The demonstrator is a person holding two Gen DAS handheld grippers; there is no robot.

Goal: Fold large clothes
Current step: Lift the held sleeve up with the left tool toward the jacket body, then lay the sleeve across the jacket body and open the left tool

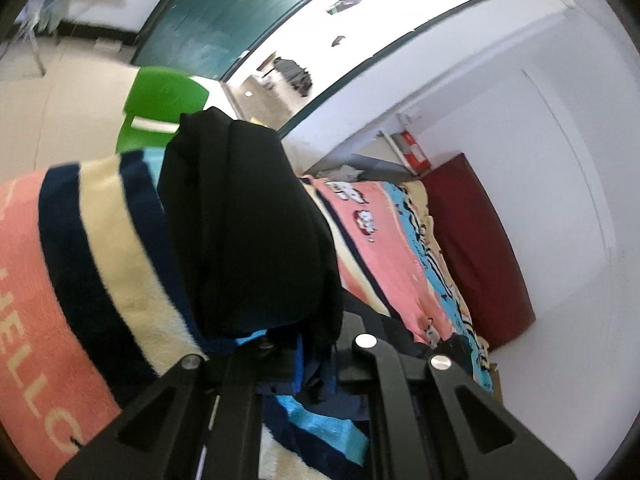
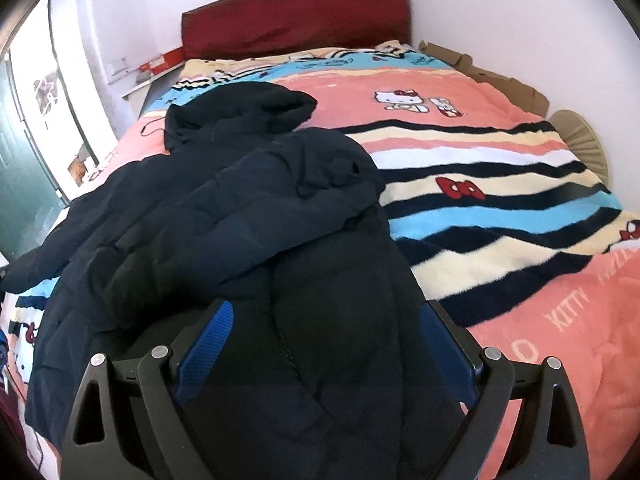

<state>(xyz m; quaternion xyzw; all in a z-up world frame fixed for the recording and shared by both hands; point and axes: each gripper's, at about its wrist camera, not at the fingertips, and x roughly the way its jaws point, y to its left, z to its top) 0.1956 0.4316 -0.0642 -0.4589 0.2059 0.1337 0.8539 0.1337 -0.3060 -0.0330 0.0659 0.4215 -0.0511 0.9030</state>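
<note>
So the dark padded jacket [image 2: 224, 208] is lying crumpled across the near-left half of the bed, on the striped cartoon blanket [image 2: 500, 184], hood end toward the red headboard [image 2: 296, 16]. You're clamping the left gripper [image 1: 276, 344] tight on a bunched part of the jacket, which is draping over the fingers and blocking most of that view; probably a corner grabbed so it can be spread flat. You're holding the right gripper [image 2: 324, 356] with its blue pads [image 2: 208, 344] wide apart, a thick fold sitting between them; I can't tell if they're pressing on it.
</note>
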